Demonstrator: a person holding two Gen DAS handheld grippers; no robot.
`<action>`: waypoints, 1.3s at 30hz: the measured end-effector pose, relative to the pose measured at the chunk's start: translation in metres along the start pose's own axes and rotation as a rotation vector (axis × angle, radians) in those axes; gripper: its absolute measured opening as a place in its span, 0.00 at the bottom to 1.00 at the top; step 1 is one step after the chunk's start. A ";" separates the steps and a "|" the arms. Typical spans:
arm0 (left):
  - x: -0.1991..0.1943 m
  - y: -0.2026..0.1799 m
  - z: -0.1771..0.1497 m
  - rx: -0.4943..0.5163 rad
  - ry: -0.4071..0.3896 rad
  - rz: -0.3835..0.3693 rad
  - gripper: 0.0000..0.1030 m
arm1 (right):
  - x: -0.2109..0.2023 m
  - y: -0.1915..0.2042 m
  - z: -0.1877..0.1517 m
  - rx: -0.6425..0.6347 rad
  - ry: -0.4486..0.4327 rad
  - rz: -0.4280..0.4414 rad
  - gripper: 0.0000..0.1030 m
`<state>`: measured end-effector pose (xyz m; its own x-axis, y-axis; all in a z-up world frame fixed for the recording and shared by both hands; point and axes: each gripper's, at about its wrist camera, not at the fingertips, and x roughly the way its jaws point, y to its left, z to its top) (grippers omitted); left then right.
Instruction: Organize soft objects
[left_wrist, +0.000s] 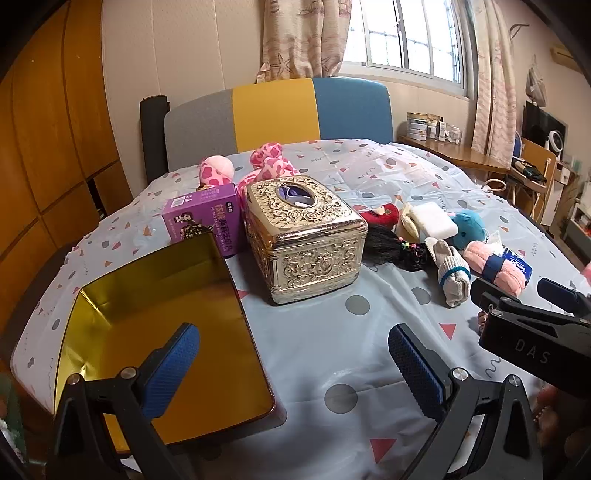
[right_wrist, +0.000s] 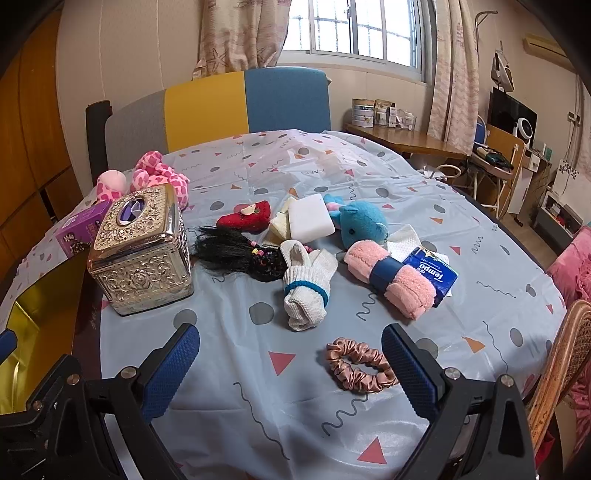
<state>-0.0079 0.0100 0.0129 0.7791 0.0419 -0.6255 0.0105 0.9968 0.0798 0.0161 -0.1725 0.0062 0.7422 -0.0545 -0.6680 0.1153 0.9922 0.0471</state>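
I hold both grippers tilted down over the table (right_wrist: 332, 435), jaws spread wide and pinching nothing. My left gripper (left_wrist: 295, 369) hovers above the near edge, one finger over the open gold-lined tin (left_wrist: 159, 325), the other over bare cloth. My right gripper (right_wrist: 291, 373) hangs further right, its right finger just beside a pink satin scrunchie (right_wrist: 360, 369); in the left view its black body crosses the right edge.

Open cloth lies between the fingers and the row of soft things. The tin sits at the table's left near corner, part of it over the edge.

The soft objects lie mid-table: a rolled white sock (right_wrist: 306, 288), a pink towel roll (right_wrist: 391, 277) touching a blue tissue pack (right_wrist: 432, 273), a blue plush (right_wrist: 364, 225), a white sponge (right_wrist: 310, 218), a red plush piece (right_wrist: 247, 218) and a black hairpiece (right_wrist: 236, 251). An ornate metal tissue box (left_wrist: 306, 240) stands between tin and pile, a purple carton (left_wrist: 207, 221) and a pink spotted plush (left_wrist: 269, 162) behind it.
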 end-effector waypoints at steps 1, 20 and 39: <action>0.000 0.000 0.000 0.000 0.000 0.001 1.00 | 0.000 0.000 0.000 0.000 0.000 0.000 0.98; -0.005 -0.003 -0.001 0.014 0.000 -0.002 1.00 | -0.003 -0.014 0.007 0.024 -0.009 -0.031 0.98; -0.005 -0.013 -0.002 0.043 0.010 -0.017 1.00 | -0.005 -0.028 0.012 0.047 -0.021 -0.042 0.98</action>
<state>-0.0130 -0.0027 0.0139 0.7723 0.0262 -0.6347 0.0502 0.9935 0.1021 0.0168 -0.2013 0.0170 0.7494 -0.0989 -0.6547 0.1772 0.9827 0.0543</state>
